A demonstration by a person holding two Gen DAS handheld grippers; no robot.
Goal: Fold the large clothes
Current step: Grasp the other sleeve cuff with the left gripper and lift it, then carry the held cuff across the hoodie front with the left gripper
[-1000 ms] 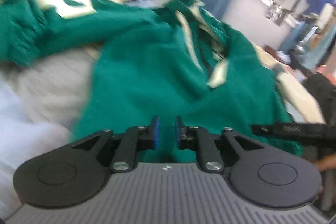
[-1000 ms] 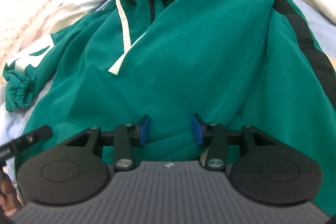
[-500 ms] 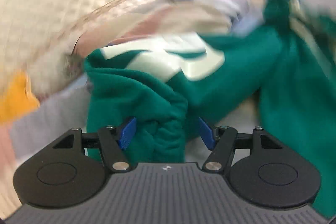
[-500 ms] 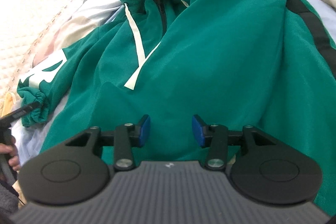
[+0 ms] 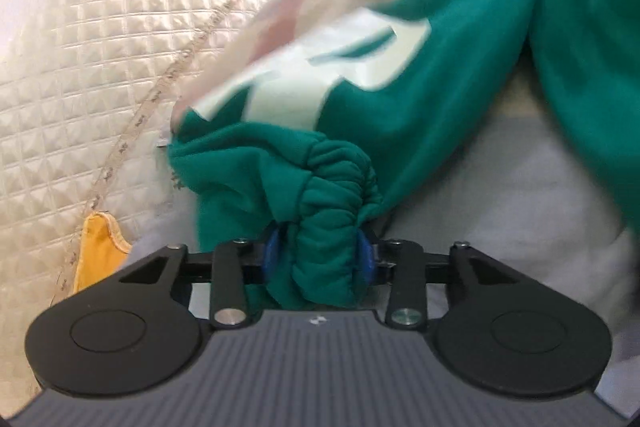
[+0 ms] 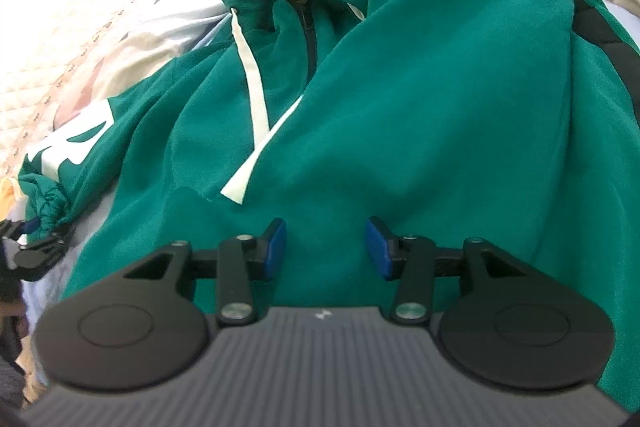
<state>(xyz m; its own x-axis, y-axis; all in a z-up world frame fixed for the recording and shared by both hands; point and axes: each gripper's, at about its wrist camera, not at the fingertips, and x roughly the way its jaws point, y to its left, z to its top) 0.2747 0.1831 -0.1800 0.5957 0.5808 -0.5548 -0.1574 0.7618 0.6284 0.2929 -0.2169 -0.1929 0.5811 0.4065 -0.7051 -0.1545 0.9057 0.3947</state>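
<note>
The left gripper (image 5: 318, 255) has just been closing, and its blue pads now pinch the gathered sleeve cuff (image 5: 328, 227) of the green hoodie (image 6: 420, 115). The cuff bunches up thick between them and hides most of both pads. Above it, pale lettering (image 5: 312, 75) on the sleeve is blurred and unreadable. Over on the right, the right gripper (image 6: 325, 247) hovers partly open over the hoodie's lower front with nothing between its pads. The hoodie lies spread on a patchwork bedspread (image 6: 168, 27), drawstring (image 6: 256, 95) trailing down the chest, its right edge cut off. A quilted cream cover (image 5: 92, 75) and a yellow scrap (image 5: 96, 251) sit at left.
</note>
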